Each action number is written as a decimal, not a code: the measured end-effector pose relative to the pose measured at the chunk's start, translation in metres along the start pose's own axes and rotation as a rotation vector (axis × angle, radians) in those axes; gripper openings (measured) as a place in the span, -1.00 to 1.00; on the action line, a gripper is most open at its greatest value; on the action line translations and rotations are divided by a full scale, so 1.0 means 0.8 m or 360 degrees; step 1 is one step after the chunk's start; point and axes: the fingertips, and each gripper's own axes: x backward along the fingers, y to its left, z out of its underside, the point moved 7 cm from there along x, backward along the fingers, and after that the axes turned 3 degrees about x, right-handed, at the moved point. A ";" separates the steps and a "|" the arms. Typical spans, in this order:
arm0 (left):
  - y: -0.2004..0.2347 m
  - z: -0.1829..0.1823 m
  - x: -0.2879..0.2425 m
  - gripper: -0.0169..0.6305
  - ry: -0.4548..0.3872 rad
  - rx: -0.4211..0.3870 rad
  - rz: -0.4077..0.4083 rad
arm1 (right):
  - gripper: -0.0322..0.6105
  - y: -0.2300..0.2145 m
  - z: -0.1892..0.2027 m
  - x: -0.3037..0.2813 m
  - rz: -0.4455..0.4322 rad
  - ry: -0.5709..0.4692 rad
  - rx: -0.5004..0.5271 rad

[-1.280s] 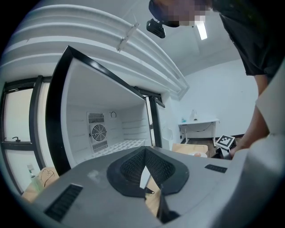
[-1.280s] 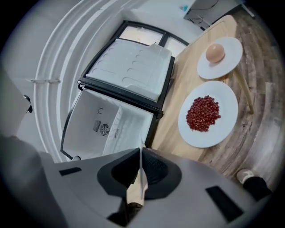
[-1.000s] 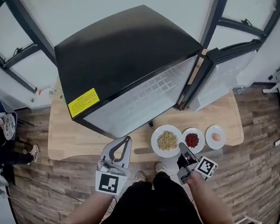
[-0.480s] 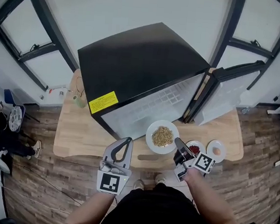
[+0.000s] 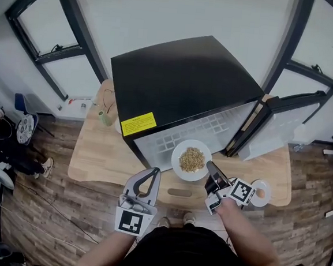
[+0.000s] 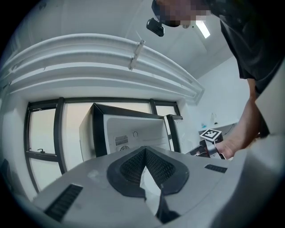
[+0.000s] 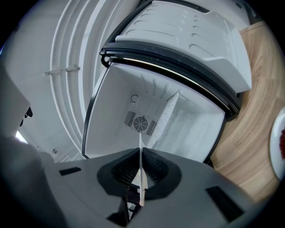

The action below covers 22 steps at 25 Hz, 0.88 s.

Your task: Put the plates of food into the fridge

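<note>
Right tongs (image 5: 209, 165) have lifted plate (image 5: 177, 159) toward fridge (image 5: 182, 84).

A staged test room: mini fridge (image 5: 182, 84) on wooden table (image 5: 95, 158), black-framed windows (image 5: 63, 51), bare white walls (image 5: 177, 14).

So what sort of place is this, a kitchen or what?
Probably a staged test room, not a real kitchen: a black mini fridge sits open on a wooden table, beside tall black-framed windows and bare white walls.

White plate of tan grains (image 5: 192, 159), level, aloft at mouth of black fridge (image 5: 182, 84), door swung open; egg plate (image 5: 260, 193) flat, off right.
</note>
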 end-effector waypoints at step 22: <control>0.085 -0.002 0.034 -0.94 0.0037 0.0029 -0.0275 | -0.79 0.018 -0.001 -0.117 0.0209 0.0035 -0.0045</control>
